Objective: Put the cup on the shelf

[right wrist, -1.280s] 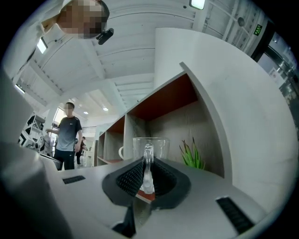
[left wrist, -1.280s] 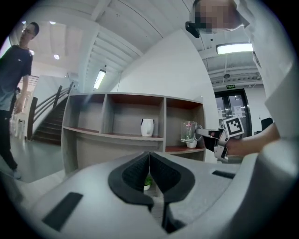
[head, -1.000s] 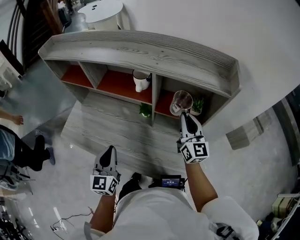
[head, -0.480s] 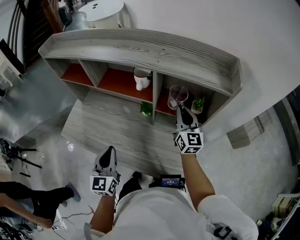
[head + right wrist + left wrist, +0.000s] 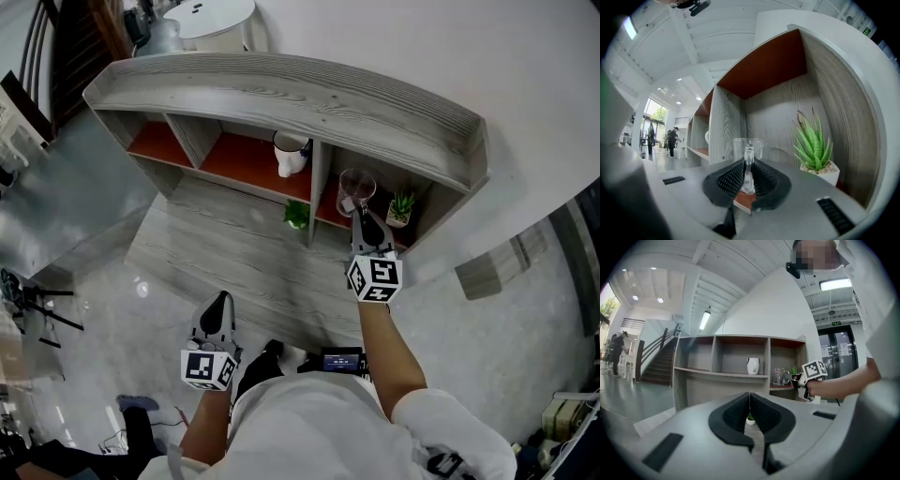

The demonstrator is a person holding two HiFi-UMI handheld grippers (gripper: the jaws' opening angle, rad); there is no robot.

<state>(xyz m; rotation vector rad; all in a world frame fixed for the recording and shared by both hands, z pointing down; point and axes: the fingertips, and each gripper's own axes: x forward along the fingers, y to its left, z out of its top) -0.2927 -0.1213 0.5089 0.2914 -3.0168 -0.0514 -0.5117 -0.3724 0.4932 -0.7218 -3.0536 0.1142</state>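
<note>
One empty cup [image 5: 354, 187] gripped by right gripper [image 5: 361, 214] | beside plant [image 5: 401, 206] in shelf [image 5: 281, 94] | left gripper [image 5: 220, 302] closed

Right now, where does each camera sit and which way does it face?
Head view: on the person's head, looking steeply down at the shelf, left gripper, right gripper and the person's torso.
Left gripper view: rides the left gripper, facing the shelf front over shut jaws; the person's right forearm shows.
Right gripper view: rides the right gripper, looking into the rightmost compartment, jaws shut on the cup's handle.
Shared: all three show the cup.
</note>
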